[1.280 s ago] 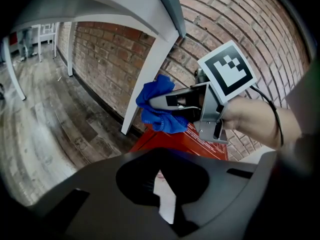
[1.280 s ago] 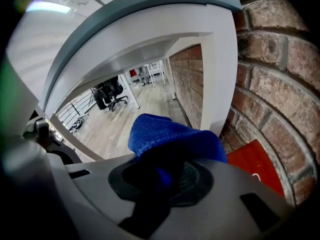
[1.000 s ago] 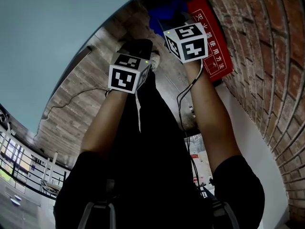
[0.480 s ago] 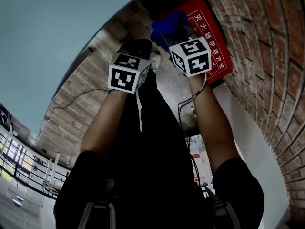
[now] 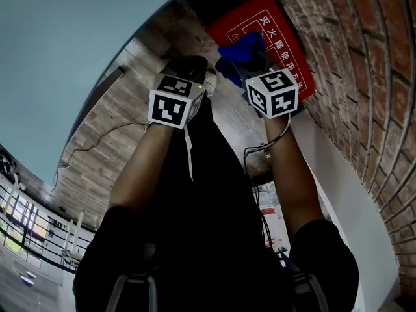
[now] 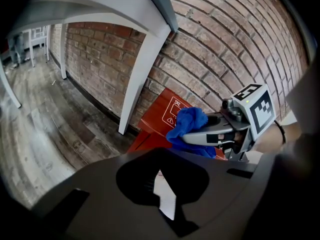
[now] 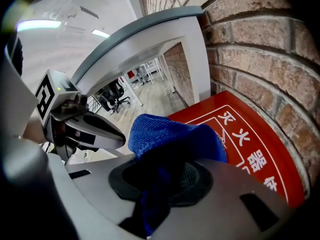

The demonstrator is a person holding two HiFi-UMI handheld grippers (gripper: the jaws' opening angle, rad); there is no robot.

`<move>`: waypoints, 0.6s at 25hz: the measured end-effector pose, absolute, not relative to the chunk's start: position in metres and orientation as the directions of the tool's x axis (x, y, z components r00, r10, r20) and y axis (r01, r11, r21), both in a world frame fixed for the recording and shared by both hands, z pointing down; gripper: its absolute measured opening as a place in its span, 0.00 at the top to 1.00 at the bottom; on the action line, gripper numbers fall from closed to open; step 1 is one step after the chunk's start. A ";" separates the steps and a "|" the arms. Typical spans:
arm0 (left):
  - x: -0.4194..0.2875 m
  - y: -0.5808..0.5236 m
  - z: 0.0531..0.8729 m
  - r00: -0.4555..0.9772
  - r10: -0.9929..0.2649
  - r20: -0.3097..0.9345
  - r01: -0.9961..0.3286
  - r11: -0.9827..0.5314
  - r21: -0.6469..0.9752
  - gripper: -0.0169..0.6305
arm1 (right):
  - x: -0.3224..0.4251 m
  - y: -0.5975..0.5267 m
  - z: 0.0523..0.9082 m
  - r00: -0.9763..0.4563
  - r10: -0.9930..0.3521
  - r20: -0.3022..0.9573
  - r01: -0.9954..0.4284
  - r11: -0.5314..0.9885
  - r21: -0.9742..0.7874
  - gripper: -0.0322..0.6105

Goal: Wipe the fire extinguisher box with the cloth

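Observation:
The red fire extinguisher box (image 5: 279, 34) stands on the floor against the brick wall, its lid printed with white characters (image 7: 250, 144). A blue cloth (image 5: 239, 49) is bunched between the jaws of my right gripper (image 5: 250, 64), which is shut on it, and it lies against the box lid. The right gripper view shows the cloth (image 7: 170, 134) filling the space between the jaws. From the left gripper view, the cloth (image 6: 187, 124) and the right gripper (image 6: 192, 136) sit over the box (image 6: 160, 111). My left gripper (image 5: 188, 83) hangs to the left, away from the box, its fingers (image 7: 107, 131) together and holding nothing.
A white table leg (image 6: 142, 69) comes down just left of the box, under a grey-edged tabletop (image 7: 150, 29). The brick wall (image 5: 364, 77) runs behind the box. A cable (image 5: 97, 138) lies on the wood floor. Office chairs (image 7: 112, 99) stand far off.
My right gripper has slid the cloth rightward across the box lid, uncovering more of the lid's left part. The left gripper has stayed put.

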State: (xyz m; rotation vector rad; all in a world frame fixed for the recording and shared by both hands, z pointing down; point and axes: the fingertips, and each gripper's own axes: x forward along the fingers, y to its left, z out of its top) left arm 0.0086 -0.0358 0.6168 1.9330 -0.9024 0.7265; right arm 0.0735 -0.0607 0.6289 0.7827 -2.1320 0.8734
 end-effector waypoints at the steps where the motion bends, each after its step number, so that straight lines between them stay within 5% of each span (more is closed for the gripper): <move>1: 0.009 -0.035 0.617 0.570 -0.309 0.761 -0.809 -0.372 0.455 0.97 | 0.079 -0.057 0.629 -0.572 -0.264 0.776 -0.734 0.587 -0.342 0.80; 15: 0.028 -0.027 0.618 0.591 -0.277 0.758 -0.786 -0.410 0.463 0.97 | 0.146 -0.008 0.632 -0.496 -0.263 0.828 -0.804 0.499 -0.323 0.80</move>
